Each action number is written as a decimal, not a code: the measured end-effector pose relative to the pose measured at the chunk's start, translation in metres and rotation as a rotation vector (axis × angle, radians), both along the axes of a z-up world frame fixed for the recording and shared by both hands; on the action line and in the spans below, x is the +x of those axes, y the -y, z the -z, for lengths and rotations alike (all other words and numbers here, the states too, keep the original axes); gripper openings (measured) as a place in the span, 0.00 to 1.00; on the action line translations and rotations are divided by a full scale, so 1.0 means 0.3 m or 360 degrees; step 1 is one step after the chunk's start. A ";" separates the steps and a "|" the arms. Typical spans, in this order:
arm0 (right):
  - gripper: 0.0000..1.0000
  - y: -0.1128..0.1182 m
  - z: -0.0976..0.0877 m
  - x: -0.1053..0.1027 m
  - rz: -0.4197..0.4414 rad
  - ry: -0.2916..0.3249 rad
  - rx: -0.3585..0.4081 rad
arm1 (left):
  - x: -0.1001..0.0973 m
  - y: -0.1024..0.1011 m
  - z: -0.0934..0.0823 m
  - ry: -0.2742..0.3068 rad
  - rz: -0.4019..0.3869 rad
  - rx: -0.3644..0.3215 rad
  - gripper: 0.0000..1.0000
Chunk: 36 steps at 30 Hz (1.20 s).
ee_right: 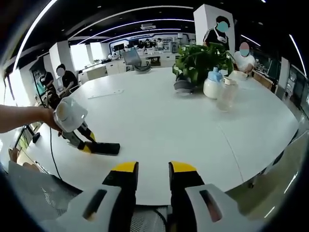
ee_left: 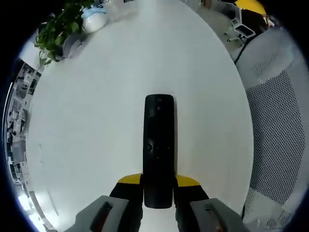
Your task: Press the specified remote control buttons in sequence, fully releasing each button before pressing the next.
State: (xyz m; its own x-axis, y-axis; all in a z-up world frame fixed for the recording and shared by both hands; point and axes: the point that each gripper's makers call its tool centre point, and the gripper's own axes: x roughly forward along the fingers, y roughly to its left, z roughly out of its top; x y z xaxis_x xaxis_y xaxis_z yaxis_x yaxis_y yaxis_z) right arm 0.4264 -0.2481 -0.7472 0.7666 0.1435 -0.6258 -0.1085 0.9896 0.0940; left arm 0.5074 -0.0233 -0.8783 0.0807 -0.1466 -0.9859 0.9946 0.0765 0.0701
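A long black remote control (ee_left: 159, 145) lies lengthwise on the white round table (ee_left: 87, 135), its buttons facing up. My left gripper (ee_left: 158, 181) is shut on the remote's near end, one yellow-tipped jaw on each side. From the right gripper view, that same left gripper (ee_right: 88, 146) sits low at the table's left edge, held by a person's hand, with the remote (ee_right: 105, 148) sticking out to the right. My right gripper (ee_right: 153, 168) hovers over the near table edge, open, with nothing between its jaws, well to the right of the remote.
A potted green plant (ee_right: 203, 60), a white bottle (ee_right: 212, 85) and a clear bottle (ee_right: 227, 94) stand at the far side of the table. A grey mesh chair (ee_left: 275, 130) sits beside the table. People sit at desks in the background.
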 end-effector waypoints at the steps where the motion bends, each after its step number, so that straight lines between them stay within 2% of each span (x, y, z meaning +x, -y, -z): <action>1: 0.25 0.000 0.000 0.000 -0.0001 -0.0001 0.0000 | -0.004 0.001 0.000 0.0006 0.0008 -0.0001 0.23; 7: 0.24 0.001 -0.002 0.001 0.0003 0.0006 0.0009 | -0.021 0.004 0.000 0.0002 0.0051 0.0008 0.23; 15: 0.23 0.003 -0.005 0.001 0.0010 0.0017 0.0018 | -0.047 0.001 0.000 -0.0021 0.0000 -0.0020 0.23; 21: 0.23 0.001 -0.006 0.001 0.0008 0.0019 0.0024 | -0.079 0.006 0.000 0.0002 0.0046 -0.0022 0.23; 29: 0.23 -0.013 -0.003 -0.001 -0.0022 0.0006 0.0043 | -0.100 0.003 0.000 -0.0035 0.0000 -0.0046 0.23; 36: 0.23 -0.026 -0.005 -0.003 -0.0040 0.0000 0.0087 | -0.138 0.002 -0.002 -0.0009 -0.0013 -0.0077 0.23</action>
